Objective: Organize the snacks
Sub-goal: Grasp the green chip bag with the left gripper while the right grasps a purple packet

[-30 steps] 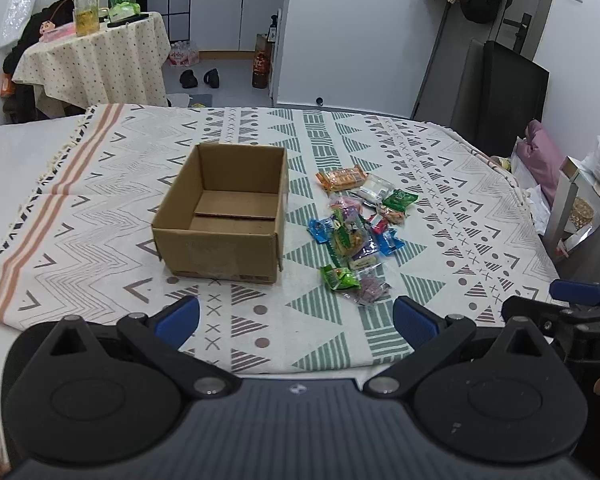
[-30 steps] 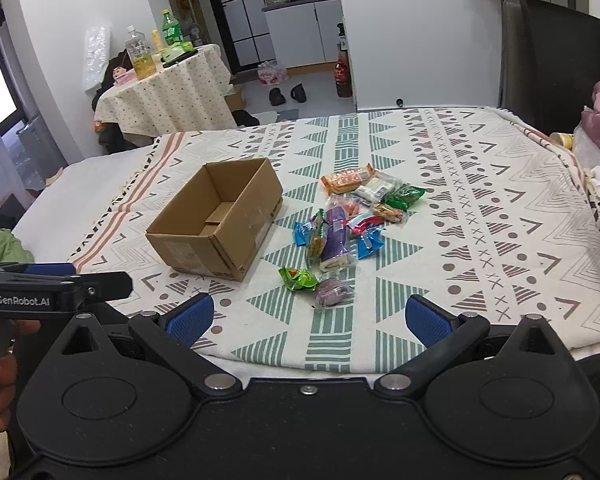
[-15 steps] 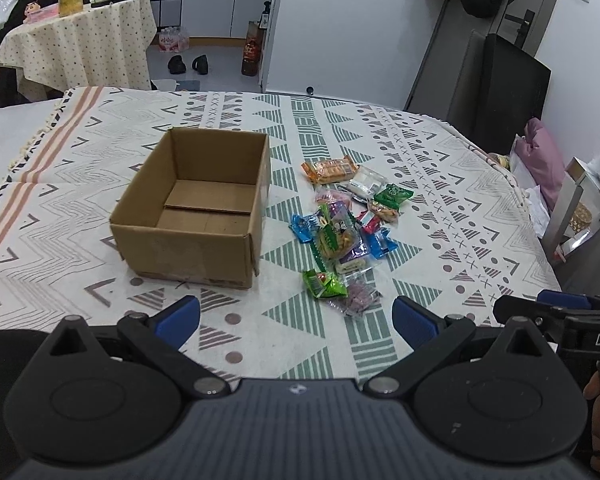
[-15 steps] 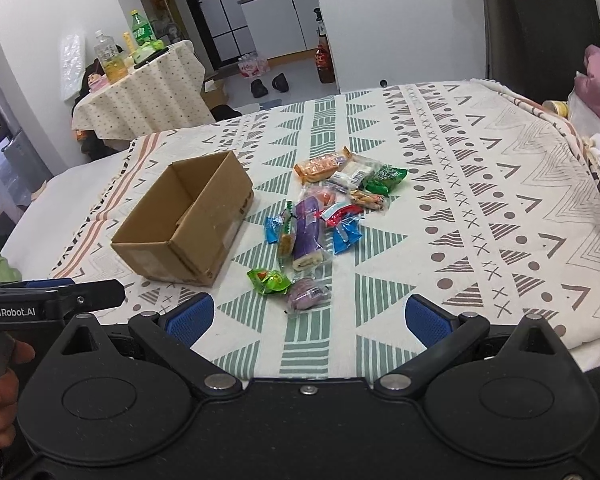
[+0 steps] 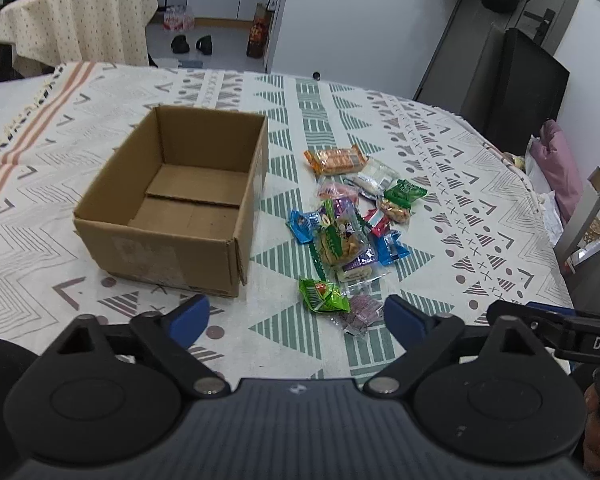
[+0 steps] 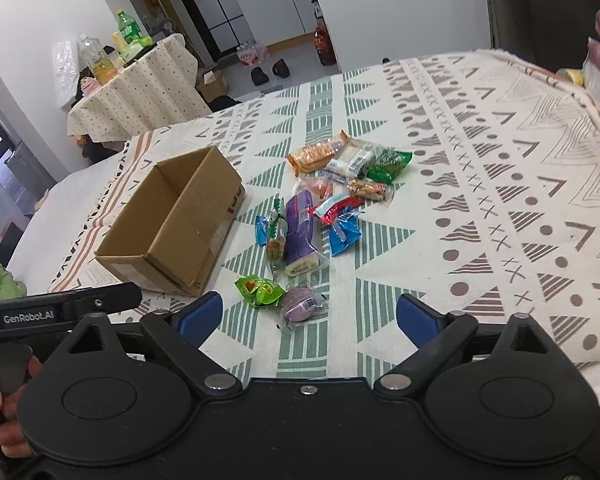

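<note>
An empty open cardboard box (image 5: pixel 180 208) (image 6: pixel 172 224) sits on the patterned tablecloth (image 5: pixel 480 208) (image 6: pixel 500 184). To its right lies a heap of several wrapped snacks: an orange cracker pack (image 5: pixel 334 160) (image 6: pixel 316 152), a long purple cake pack (image 6: pixel 300 228), blue packets (image 5: pixel 390 248) (image 6: pixel 344 234), a green packet (image 5: pixel 323 295) (image 6: pixel 260 290) and a small purple round one (image 5: pixel 363 314) (image 6: pixel 302 306) nearest me. My left gripper (image 5: pixel 298 318) is open, hovering just short of the green packet. My right gripper (image 6: pixel 308 316) is open above the small purple snack. Neither holds anything.
A small round table (image 6: pixel 136 92) with bottles stands at the back left. A dark cabinet (image 5: pixel 516 84) and a pink bag (image 5: pixel 560 168) are at the right. The table's near edge lies under both grippers. Each gripper shows at the other view's border.
Both grippers have moved forward and down toward the snack heap; the box and snacks look larger and nearer. Jaws stayed open. Nothing on the cloth has shifted.
</note>
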The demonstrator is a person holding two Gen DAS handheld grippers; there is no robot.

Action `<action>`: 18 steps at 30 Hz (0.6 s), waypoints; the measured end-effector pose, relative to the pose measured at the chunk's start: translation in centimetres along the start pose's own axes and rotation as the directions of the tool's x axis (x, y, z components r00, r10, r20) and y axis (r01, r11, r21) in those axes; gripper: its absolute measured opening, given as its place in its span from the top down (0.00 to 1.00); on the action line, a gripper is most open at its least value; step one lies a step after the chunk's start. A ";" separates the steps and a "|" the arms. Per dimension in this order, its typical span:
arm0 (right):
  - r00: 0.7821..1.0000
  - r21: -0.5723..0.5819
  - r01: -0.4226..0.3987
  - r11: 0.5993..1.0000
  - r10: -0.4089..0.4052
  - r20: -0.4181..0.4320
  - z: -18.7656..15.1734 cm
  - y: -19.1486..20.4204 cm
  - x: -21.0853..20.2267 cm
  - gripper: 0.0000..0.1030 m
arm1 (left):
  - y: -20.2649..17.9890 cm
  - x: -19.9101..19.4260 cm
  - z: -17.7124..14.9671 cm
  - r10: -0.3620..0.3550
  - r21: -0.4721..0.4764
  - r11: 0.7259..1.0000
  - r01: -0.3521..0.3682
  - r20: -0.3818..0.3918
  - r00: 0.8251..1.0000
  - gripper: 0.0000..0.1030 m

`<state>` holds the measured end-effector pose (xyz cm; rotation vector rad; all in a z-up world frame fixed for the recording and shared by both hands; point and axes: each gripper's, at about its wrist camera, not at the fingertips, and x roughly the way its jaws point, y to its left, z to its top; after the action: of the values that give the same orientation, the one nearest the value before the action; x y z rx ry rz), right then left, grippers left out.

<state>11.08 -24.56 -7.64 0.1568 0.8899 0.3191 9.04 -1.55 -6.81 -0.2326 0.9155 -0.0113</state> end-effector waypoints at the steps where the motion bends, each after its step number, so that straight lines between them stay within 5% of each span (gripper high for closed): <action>1: 1.000 0.003 -0.001 1.000 0.001 -0.007 0.1 -0.1 0.4 0.13 | 0.0 0.4 0.1 -0.004 -0.008 1.000 0.004 -0.004 1.000 0.12; 11: 0.994 0.111 -0.041 0.993 0.052 -0.100 0.6 -1.6 4.9 0.33 | -0.2 4.8 0.5 -0.026 -0.061 0.998 0.022 -0.064 0.998 0.34; 18: 0.980 0.131 -0.070 0.989 0.092 -0.174 0.6 -1.4 8.2 0.41 | -0.6 7.8 0.6 -0.036 -0.076 0.997 0.028 -0.109 0.993 0.38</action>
<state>16.62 -23.09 -13.66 0.2840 1.0844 0.3581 14.34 -2.86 -12.49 -0.3181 1.0233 -0.0204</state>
